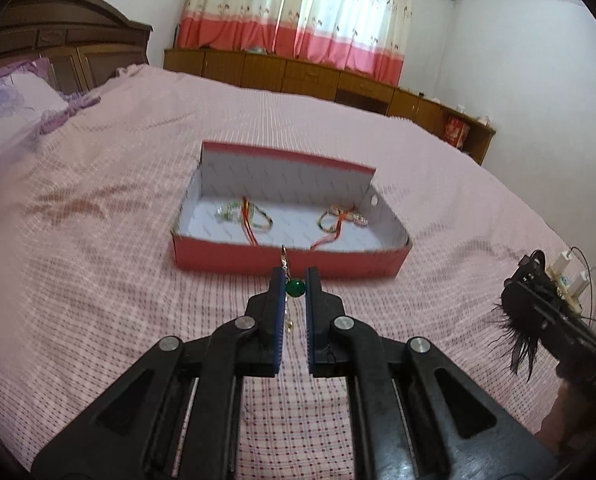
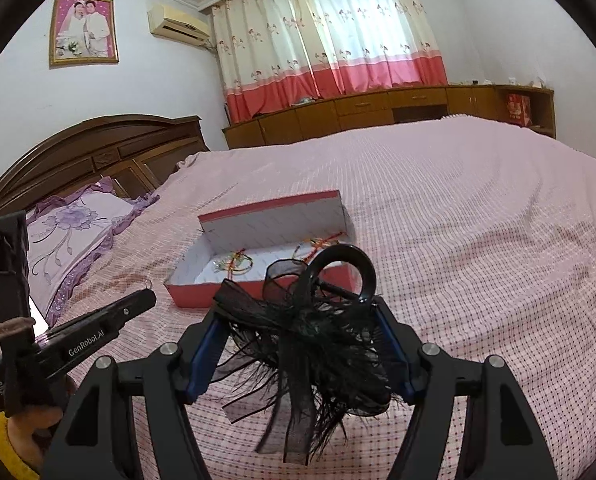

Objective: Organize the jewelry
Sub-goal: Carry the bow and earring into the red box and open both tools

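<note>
Left tongs [image 1: 296,280] narrow, clamped on green-bead earring [image 1: 295,287], level, just short of red box [image 1: 290,258] on bed [image 1: 98,240]. Right tongs [image 2: 298,320] pinching black feather hairpiece [image 2: 309,340], beside box, off to the right of left tongs.

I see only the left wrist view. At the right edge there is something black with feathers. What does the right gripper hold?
Observer: The right gripper is shut on a black feather hair clip with mesh ribbon and a glossy ring.
Operator: Is it above the red box already?
Observer: No. The red box lies beyond its fingertips, on the pink bedspread.
Operator: My green bead earring, can you see it from there?
Observer: Only its small hook, at the tip of the left gripper; the green bead is hidden there.
</note>
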{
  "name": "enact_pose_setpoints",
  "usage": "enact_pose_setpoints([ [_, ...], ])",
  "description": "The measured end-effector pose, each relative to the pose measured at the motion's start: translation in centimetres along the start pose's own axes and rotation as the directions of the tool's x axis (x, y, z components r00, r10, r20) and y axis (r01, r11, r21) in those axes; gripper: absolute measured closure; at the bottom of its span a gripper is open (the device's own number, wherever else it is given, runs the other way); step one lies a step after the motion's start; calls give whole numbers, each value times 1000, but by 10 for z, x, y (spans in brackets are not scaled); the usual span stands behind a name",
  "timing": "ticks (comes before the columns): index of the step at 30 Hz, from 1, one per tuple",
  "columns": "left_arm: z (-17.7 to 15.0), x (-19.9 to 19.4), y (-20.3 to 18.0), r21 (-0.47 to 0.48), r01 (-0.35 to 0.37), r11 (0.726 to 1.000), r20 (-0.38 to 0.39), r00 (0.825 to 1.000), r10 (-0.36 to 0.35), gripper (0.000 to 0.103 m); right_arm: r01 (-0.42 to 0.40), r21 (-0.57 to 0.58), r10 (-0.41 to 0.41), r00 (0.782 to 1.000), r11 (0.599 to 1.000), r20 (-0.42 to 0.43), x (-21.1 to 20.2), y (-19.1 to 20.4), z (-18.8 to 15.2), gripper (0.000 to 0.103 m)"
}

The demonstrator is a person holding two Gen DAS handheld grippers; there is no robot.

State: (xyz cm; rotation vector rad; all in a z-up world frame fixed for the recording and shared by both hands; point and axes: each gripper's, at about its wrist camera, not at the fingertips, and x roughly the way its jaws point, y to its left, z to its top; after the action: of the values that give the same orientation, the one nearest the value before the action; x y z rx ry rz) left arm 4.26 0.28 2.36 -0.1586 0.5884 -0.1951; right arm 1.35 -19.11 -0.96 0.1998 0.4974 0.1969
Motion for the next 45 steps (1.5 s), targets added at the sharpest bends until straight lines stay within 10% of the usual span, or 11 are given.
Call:
enact_pose_setpoints([
  [23,69,17,10,45,-11,999,208,978,1,102,-31,-88,38,995,996,89,59,46,53,32],
  [45,78,141,39,-14,-79,997,86,993,80,102,66,-79,-67,998,995,-8,190,17,75,32],
])
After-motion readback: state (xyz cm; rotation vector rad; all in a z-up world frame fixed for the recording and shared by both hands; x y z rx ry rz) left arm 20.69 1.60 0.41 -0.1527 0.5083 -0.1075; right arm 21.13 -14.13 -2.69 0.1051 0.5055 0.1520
